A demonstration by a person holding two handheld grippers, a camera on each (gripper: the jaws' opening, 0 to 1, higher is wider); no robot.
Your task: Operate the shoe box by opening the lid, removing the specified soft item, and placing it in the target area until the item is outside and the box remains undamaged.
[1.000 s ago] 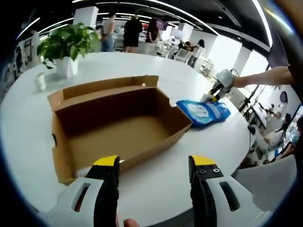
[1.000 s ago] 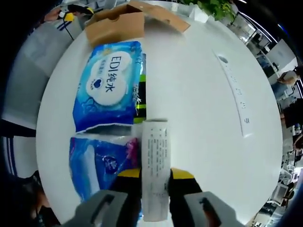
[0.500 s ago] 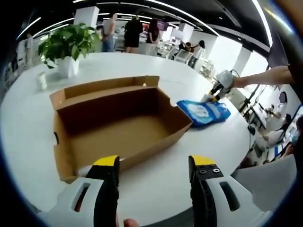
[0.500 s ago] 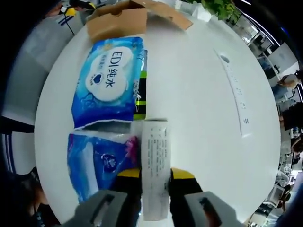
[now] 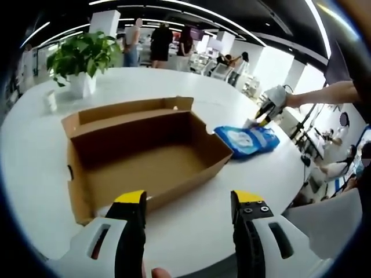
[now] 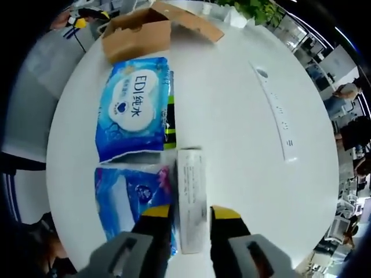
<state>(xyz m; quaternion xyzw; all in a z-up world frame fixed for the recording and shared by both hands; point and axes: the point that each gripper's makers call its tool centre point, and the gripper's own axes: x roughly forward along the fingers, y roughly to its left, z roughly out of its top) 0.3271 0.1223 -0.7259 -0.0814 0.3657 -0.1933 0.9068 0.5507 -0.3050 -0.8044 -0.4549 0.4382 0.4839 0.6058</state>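
Note:
The brown cardboard shoe box [image 5: 145,150] stands lid-open on the white table and its inside looks bare. My left gripper [image 5: 189,200] hovers open in front of it, holding nothing. To the right of the box lies a blue wipes pack [image 5: 246,141], and my right gripper [image 5: 268,109] reaches over it on a person's arm. In the right gripper view, two blue soft packs [image 6: 134,110] [image 6: 130,200] lie side by side. A slim white pack [image 6: 191,202] lies on the table between my right gripper's [image 6: 191,213] jaws, with a small gap on each side. The box [image 6: 136,35] sits beyond.
A potted plant [image 5: 81,55] and a small cup [image 5: 51,99] stand at the far left of the round white table [image 5: 174,231]. A white strip with holes [image 6: 275,110] lies right of the packs. People stand in the background.
My right gripper's jaws have parted slightly and drawn back from the white pack, which now lies free on the table. The left gripper and the box hold still.

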